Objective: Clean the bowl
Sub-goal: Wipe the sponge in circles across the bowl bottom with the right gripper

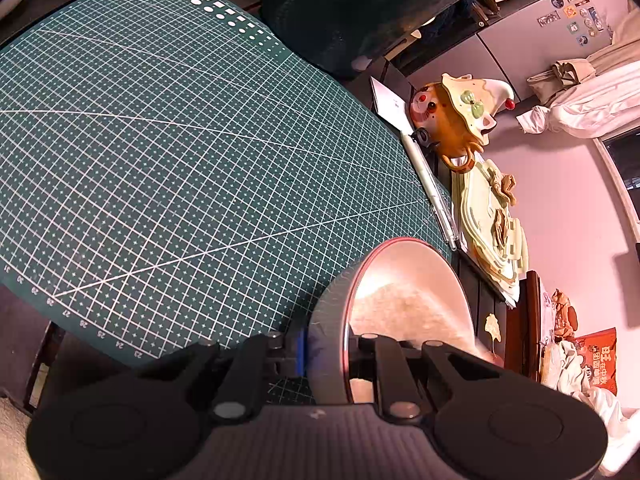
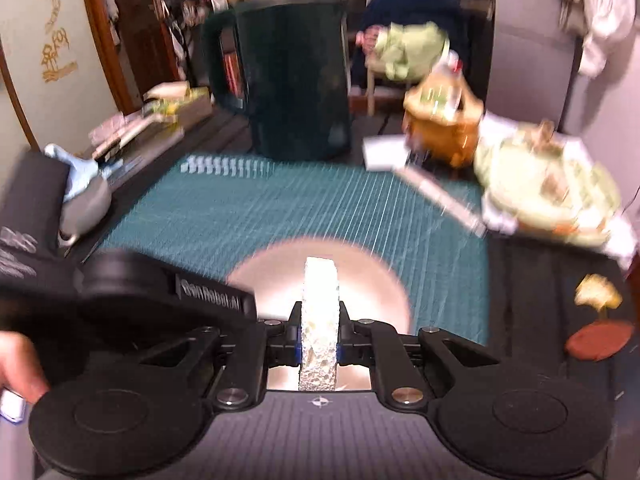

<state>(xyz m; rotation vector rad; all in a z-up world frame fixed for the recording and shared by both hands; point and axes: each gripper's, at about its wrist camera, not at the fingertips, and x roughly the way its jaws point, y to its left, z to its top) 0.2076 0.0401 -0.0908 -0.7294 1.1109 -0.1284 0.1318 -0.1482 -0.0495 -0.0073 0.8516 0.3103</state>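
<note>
Sponge (image 2: 319,320) pinched in right gripper (image 2: 319,350) jaws.
Left gripper (image 1: 326,354) jaws clamp bowl (image 1: 408,280) rim; wiping underway, next sweep inside.

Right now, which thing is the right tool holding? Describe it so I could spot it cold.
Start at the green grid cutting mat covering the tabletop. At its near edge sits a shallow metal bowl, tilted up by the left tool clamped on its rim. Over the bowl, the right tool pinches a sponge: a pale, porous slab standing on edge, the only rough-textured white piece there.
</note>
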